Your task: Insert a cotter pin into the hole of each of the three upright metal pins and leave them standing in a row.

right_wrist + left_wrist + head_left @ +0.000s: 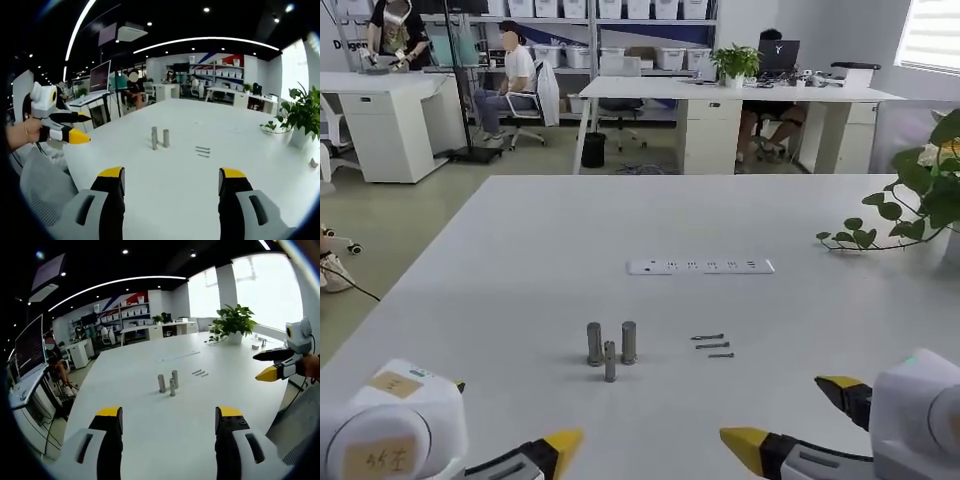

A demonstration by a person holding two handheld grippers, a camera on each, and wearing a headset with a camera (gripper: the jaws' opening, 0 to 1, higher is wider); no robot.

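Note:
Three short upright metal pins stand close together on the white table, in front of me. Three small cotter pins lie flat just to their right. My left gripper hovers at the near left edge, open and holding nothing. My right gripper hovers at the near right, also open and bare. In the left gripper view the metal pins and cotter pins lie beyond the wide-apart jaws of the left gripper. The right gripper faces the pins and cotter pins.
A white power strip lies flat farther back on the table. A trailing green plant reaches in from the right edge. Other desks, shelves and seated people fill the room behind.

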